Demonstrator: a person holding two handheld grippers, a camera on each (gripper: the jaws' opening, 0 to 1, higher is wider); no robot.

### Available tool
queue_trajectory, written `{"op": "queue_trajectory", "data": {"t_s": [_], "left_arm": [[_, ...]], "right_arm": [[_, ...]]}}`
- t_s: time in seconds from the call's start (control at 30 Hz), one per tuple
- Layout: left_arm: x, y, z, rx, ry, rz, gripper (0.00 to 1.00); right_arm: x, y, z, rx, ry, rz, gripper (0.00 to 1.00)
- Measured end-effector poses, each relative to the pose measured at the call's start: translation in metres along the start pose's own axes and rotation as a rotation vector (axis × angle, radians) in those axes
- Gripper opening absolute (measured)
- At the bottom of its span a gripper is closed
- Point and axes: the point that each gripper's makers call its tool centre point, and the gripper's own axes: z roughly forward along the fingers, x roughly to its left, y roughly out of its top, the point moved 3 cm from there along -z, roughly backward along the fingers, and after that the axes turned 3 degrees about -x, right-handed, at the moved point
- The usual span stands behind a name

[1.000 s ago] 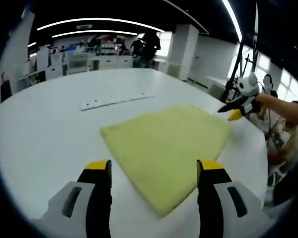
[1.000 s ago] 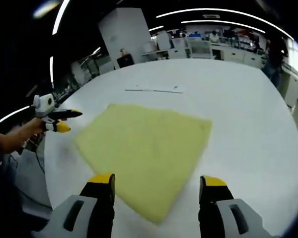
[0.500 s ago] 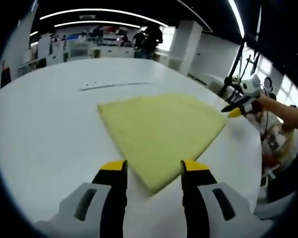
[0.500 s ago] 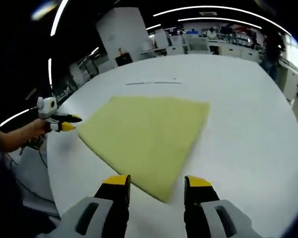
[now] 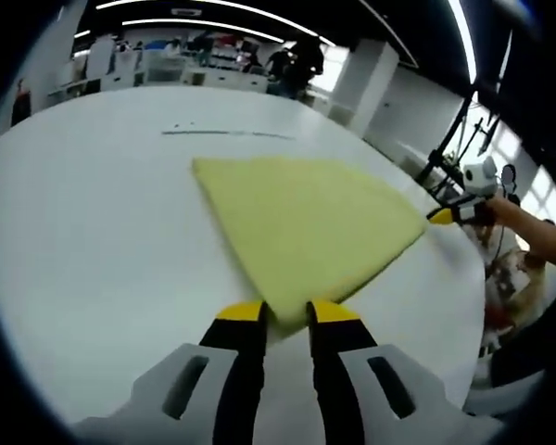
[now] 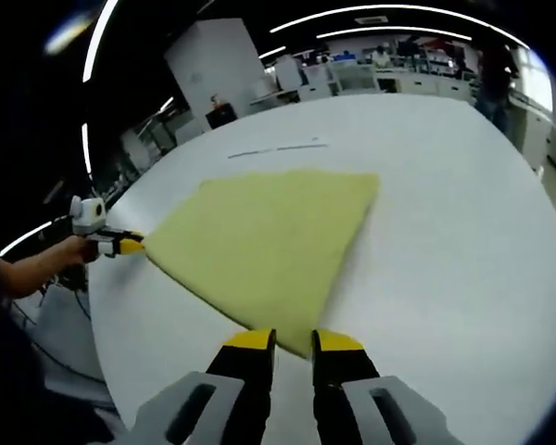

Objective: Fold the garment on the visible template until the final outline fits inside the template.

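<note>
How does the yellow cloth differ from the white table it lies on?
The cloth is pale yellow with a soft, fuzzy look; the table is white and smooth. The cloth is far smaller, covering one patch of the table. The cloth has straight edges and pointed corners; the table's edge curves. Each corner near a camera sits between a gripper's nearly closed jaws, left gripper, right gripper. Both lie flat.
</note>
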Motion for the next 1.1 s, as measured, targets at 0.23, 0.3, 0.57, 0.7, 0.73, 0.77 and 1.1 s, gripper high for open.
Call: {"op": "queue_trajectory", "data": {"t_s": [0.23, 0.3, 0.57, 0.7, 0.73, 0.77, 1.1], "left_arm": [[0.002, -0.002, -0.002, -0.001, 0.007, -0.030, 0.02], [0.002, -0.004, -0.002, 0.006, 0.008, -0.037, 0.02], [0.000, -0.010, -0.004, 0.016, 0.019, -0.023, 0.01], [-0.001, -0.013, -0.006, 0.017, 0.021, -0.026, 0.01], [-0.002, -0.013, -0.007, 0.016, 0.022, -0.027, 0.01], [-0.002, -0.014, -0.008, 0.016, 0.024, -0.032, 0.01], [-0.007, -0.023, -0.016, 0.010, 0.039, -0.034, 0.00]], "right_arm": [[-0.003, -0.005, 0.000, 0.000, -0.016, 0.024, 0.00], [-0.005, -0.006, 0.000, 0.000, -0.019, 0.029, 0.00], [-0.004, -0.006, -0.002, -0.010, -0.013, 0.032, 0.00], [-0.003, -0.008, -0.004, -0.009, -0.010, 0.028, 0.00], [-0.002, -0.008, -0.005, -0.007, -0.008, 0.026, 0.00], [-0.001, -0.010, -0.005, -0.004, -0.007, 0.022, 0.00], [0.007, -0.021, -0.013, 0.008, 0.000, 0.005, 0.00]]}}
